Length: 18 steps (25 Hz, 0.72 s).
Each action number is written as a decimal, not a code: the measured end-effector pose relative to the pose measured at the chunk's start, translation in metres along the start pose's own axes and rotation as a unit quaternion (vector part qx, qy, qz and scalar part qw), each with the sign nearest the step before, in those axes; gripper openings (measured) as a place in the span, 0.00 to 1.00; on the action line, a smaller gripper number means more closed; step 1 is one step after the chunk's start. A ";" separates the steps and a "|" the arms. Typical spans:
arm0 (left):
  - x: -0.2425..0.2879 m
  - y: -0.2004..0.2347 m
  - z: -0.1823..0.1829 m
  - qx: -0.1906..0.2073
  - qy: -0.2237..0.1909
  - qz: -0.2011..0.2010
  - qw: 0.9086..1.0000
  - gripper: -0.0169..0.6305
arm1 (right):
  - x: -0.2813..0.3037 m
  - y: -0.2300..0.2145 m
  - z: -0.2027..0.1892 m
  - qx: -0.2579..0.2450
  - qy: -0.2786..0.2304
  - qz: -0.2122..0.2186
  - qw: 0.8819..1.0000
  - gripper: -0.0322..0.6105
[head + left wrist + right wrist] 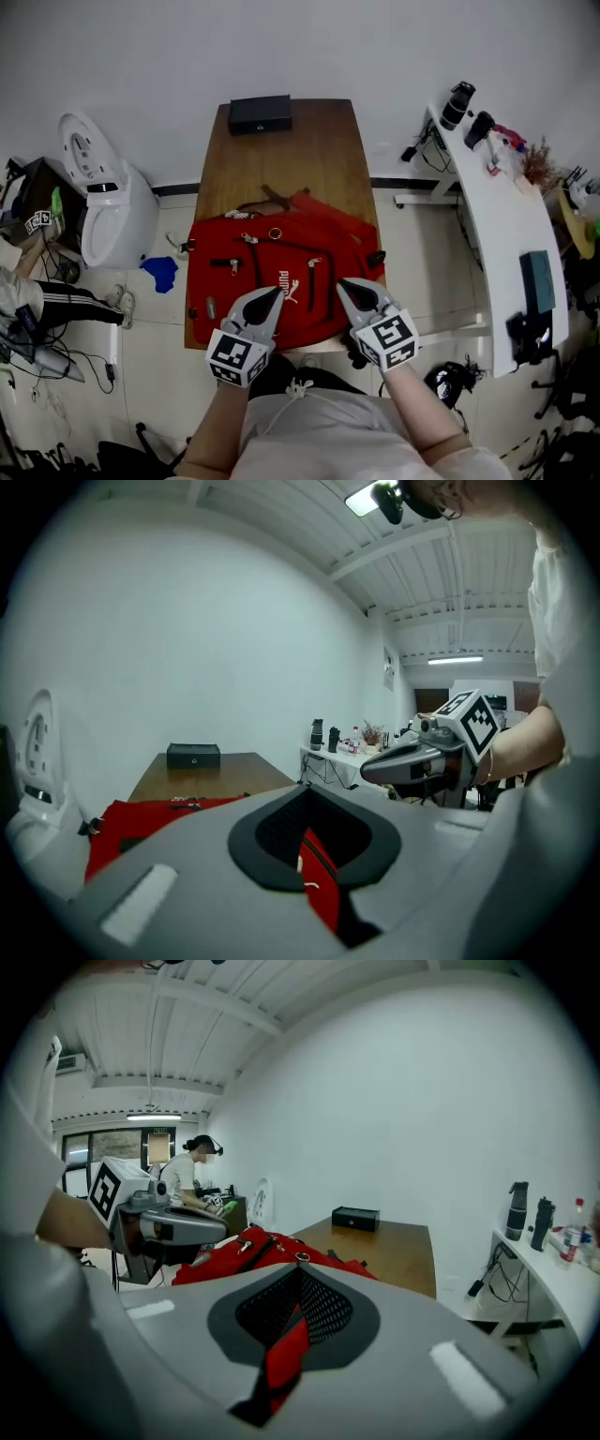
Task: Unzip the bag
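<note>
A red backpack [281, 272] lies flat on the near end of a wooden table [309, 141], front side up, with its zip pulls [314, 262] showing. My left gripper [274, 295] hovers over the bag's near left part, jaws together and nothing in them. Over the near right part my right gripper [345, 286] is likewise shut and empty. In the left gripper view the bag [141, 822] lies below the closed jaws of the left gripper [305, 794], with the right gripper [367, 769] beside them. The right gripper view shows the bag [253, 1251] and the left gripper [220, 1229] past the closed right gripper [300, 1274].
A black box [260, 113] sits at the table's far end. A white appliance [103, 202] stands on the floor to the left, with a blue cloth [161, 272] near it. A white desk [506, 216] with bottles and gear runs along the right. A person [183, 1180] stands far off.
</note>
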<state>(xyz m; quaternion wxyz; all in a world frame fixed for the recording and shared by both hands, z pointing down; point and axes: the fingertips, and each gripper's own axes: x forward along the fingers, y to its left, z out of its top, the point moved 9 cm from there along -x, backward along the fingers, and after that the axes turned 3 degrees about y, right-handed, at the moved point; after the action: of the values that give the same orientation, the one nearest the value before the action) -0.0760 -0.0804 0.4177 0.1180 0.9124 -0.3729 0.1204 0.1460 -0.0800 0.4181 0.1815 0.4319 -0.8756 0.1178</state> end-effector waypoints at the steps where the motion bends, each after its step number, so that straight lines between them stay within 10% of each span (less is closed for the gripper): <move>1: 0.005 0.002 0.000 -0.003 0.004 0.000 1.000 0.04 | 0.004 -0.004 -0.002 0.003 0.008 0.003 1.000 0.06; 18: 0.101 0.053 -0.021 -0.001 0.114 -0.039 0.993 0.04 | 0.097 -0.042 -0.022 0.011 0.094 0.032 0.995 0.07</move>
<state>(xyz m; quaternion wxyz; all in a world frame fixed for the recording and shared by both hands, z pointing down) -0.0465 -0.1771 0.4754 0.1657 0.9065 -0.3209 0.2187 0.1299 -0.1658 0.4809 0.2547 0.3930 -0.8664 0.1734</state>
